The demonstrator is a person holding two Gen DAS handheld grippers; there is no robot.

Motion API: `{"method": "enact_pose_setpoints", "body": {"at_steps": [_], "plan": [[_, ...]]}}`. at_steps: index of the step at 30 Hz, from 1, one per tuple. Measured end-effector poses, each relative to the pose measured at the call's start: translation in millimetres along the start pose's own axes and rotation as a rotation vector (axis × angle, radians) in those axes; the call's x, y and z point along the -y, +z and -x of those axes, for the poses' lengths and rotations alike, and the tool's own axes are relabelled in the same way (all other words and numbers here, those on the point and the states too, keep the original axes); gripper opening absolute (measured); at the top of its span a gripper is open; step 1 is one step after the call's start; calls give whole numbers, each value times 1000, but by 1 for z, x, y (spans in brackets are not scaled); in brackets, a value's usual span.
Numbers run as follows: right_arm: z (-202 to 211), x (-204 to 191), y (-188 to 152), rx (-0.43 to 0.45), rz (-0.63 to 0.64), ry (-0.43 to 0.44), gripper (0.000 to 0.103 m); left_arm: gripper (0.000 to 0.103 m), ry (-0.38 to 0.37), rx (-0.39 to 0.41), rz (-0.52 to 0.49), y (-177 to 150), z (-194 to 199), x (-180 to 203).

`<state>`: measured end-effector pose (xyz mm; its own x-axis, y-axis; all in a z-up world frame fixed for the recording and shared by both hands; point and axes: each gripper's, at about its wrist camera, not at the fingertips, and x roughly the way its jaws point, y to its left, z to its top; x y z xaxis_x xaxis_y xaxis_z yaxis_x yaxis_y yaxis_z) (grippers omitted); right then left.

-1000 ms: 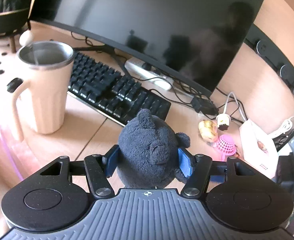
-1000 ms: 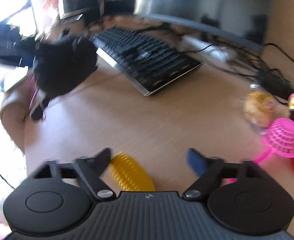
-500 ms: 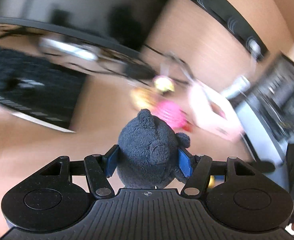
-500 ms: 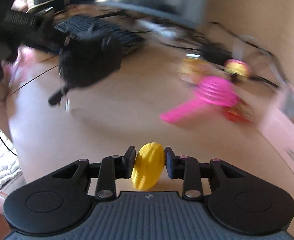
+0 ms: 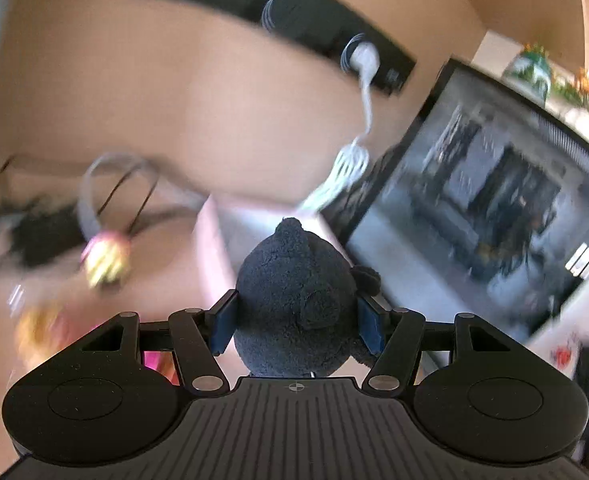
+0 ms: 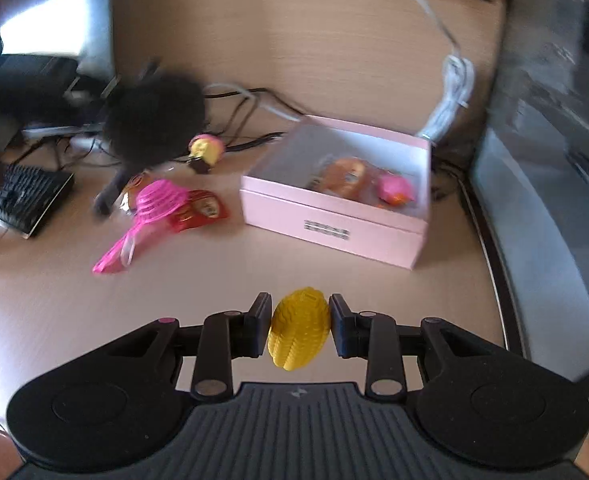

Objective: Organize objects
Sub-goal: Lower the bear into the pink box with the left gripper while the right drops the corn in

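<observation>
Left gripper (image 5: 296,322): clamped on dark plush bear (image 5: 294,300), carried in mid-air.
Right gripper (image 6: 299,330): pinching yellow ridged toy (image 6: 299,334) above desk (image 6: 174,292).
Pink box (image 6: 334,228): open, at 12 o'clock from right gripper, toys inside.
Pink scoop (image 6: 146,216): at 10 o'clock from right gripper, on desk.

Your left gripper (image 5: 296,322) clamps dark plush bear (image 5: 294,300), blue pads (image 5: 224,326) pressing both its sides. Bear sits upright between jaws, one ear up top, other poking out right. View heavily blurred. Behind bear: pale pink box (image 5: 214,248), edge only. Left of it: small yellow-pink toy (image 5: 106,260), dark cables nearby. White cable (image 5: 364,92) hangs from black power strip (image 5: 334,36) on wooden wall. Screen (image 5: 482,208) tilted at right.
</observation>
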<state>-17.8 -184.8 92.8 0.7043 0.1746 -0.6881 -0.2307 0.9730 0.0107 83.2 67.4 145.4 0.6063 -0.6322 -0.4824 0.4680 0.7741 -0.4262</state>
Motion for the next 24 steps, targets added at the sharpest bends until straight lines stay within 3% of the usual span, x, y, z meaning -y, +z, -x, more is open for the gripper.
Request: {"method": "enact_pose_setpoints", "body": {"at_steps": [6, 9, 12, 16, 19, 24], "plan": [[11, 17, -12, 21, -66, -38, 30, 67, -73, 87, 27, 59, -57, 23], [17, 24, -21, 19, -91, -50, 30, 68, -42, 114, 44, 66, -85, 23], [20, 31, -28, 12, -110, -57, 30, 70, 8, 33, 41, 51, -127, 12], [22, 36, -32, 9, -117, -71, 30, 69, 147, -87, 48, 13, -167, -7], [22, 39, -32, 6, -118, -74, 30, 67, 167, -53, 99, 1, -161, -17], [16, 46, -13, 30, -105, -48, 30, 67, 119, 72, 177, -3, -100, -19]]}}
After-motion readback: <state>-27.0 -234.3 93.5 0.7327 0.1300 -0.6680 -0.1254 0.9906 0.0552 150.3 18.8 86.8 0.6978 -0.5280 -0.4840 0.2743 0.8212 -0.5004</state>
